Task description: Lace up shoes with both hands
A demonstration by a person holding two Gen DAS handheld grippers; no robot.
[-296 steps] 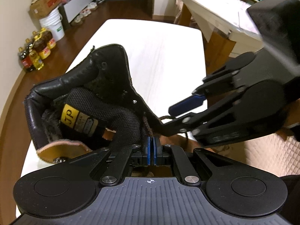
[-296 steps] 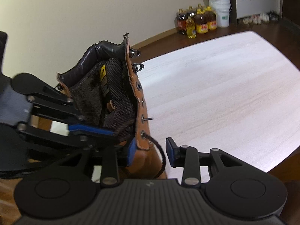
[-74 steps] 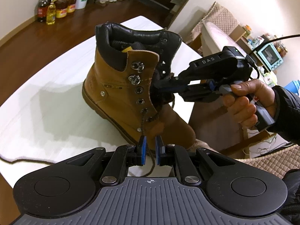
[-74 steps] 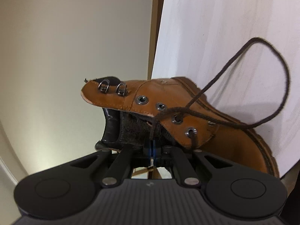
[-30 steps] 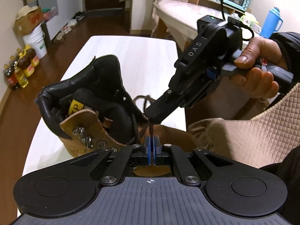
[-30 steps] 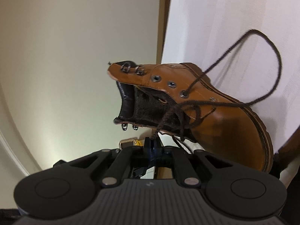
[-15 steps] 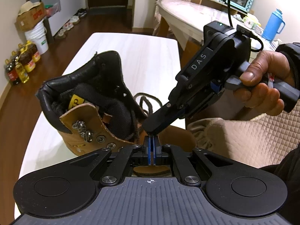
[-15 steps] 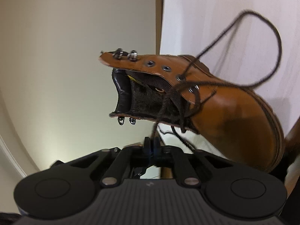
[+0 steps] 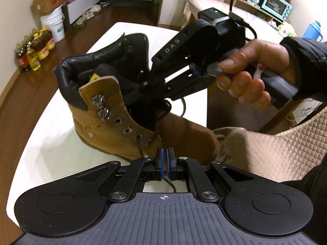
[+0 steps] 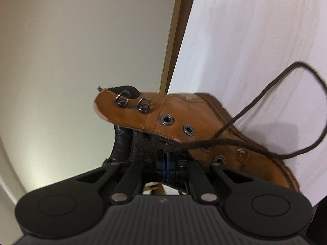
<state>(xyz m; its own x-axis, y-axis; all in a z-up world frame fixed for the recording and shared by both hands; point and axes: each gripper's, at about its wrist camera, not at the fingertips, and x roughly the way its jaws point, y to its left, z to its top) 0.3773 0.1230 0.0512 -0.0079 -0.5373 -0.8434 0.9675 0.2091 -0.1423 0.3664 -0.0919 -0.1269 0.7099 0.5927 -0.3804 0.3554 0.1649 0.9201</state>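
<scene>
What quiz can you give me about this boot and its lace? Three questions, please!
1. True or false: the lace is looped round the boot's top hooks.
2. What colour is the table? A white, B green.
3. Fill in: the left tongs are shut on the dark ____.
Key: 1 false; 2 A; 3 lace.

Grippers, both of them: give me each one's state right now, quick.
Left gripper: shut on the dark lace coming out of the boot.
Right gripper: shut on the lace at the boot's opening.
</scene>
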